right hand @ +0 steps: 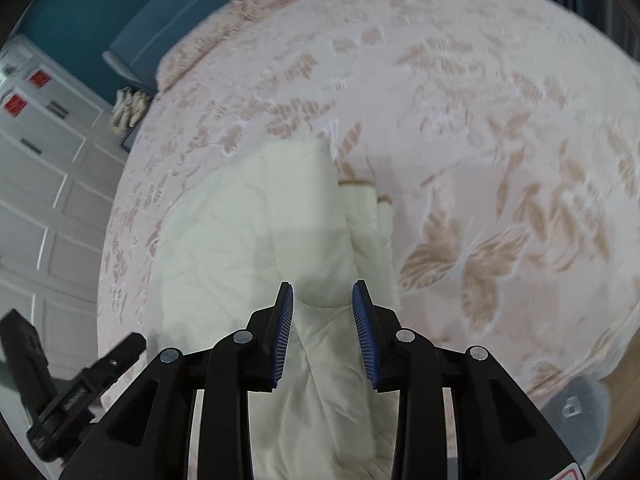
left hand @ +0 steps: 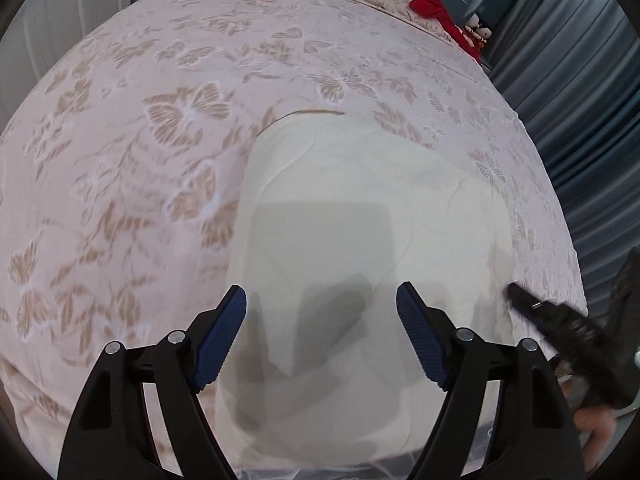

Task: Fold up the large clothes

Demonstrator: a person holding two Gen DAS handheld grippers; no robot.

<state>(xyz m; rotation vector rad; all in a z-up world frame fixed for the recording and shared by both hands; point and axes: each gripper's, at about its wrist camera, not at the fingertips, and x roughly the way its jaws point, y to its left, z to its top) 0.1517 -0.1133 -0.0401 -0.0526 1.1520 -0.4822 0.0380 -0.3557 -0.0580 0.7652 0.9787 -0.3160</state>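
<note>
Cream quilted fabric: one large padded garment [left hand: 360, 240], lying on a bed with a pink bedspread [left hand: 140, 140] patterned in tan butterflies.

Left wrist view. Left gripper [left hand: 320, 312] hangs above the near part of the garment, jaws wide apart, nothing between the blue pads; its shadow falls on the cloth. The garment lies as a compact, roughly squared bundle with a thin tan-trimmed edge at its far end. The right gripper shows dark and blurred at the right edge. A red cloth item [left hand: 436, 12] sits far off near the head of the bed.

Right wrist view. Right gripper [right hand: 322, 312] is above a raised fold running down the garment [right hand: 240, 220]; jaws partly apart, the fold seen between the pads but apparently not pinched. White panelled cupboards [right hand: 48, 208] stand at left.

Step in hand, by judgement: a fold seems just laid and let go, task well along. The next move calls for choosing a fresh edge or corner, closing on it through the thick padding, and carrying it across evenly.

Containers: none in either view.
</note>
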